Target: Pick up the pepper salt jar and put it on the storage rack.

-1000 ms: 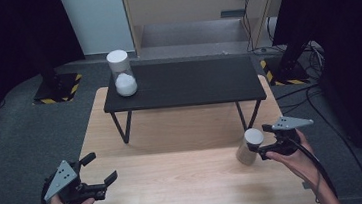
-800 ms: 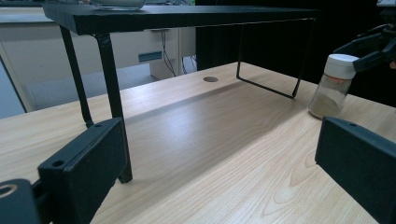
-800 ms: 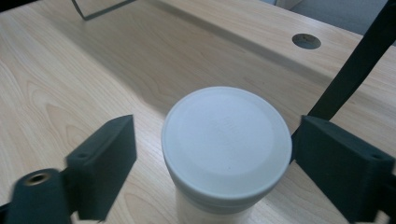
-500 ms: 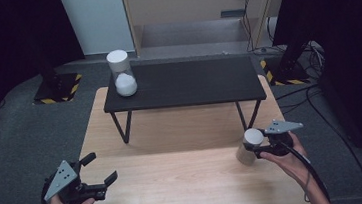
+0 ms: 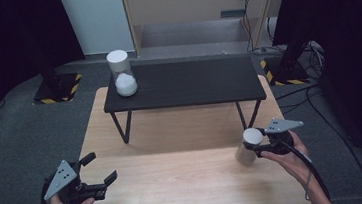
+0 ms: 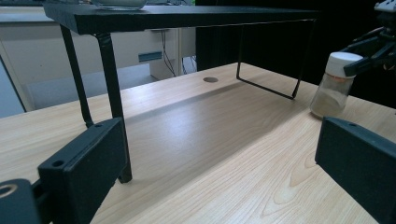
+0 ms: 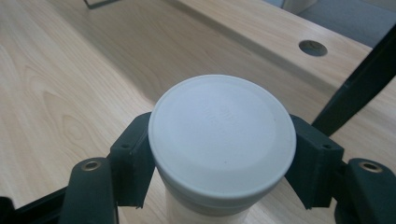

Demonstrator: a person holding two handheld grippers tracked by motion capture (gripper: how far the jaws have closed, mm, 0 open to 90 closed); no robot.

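Observation:
A small clear jar (image 5: 248,152) with a white lid (image 7: 222,135) and pale powder inside stands on the wooden table (image 5: 186,182) at the right. My right gripper (image 5: 260,147) is shut on it just under the lid, one pad on each side. In the left gripper view the same jar (image 6: 334,88) is far right, with the right gripper (image 6: 369,49) on its neck. My left gripper (image 5: 102,167) hovers open at the table's front left, and nothing lies between its jaws (image 6: 219,172). A second, taller white-lidded jar (image 5: 121,73) stands on the black shelf's left end.
A low black shelf (image 5: 187,84) on thin metal legs spans the far half of the table. A round cable hole (image 7: 313,47) sits in the tabletop near the right leg. Bare wood lies between my two grippers. Beyond the table's edges the floor is dark.
My right gripper's jaws have closed from wide apart onto the jar below its lid. Both hands stay where they were, and the left gripper is unchanged.

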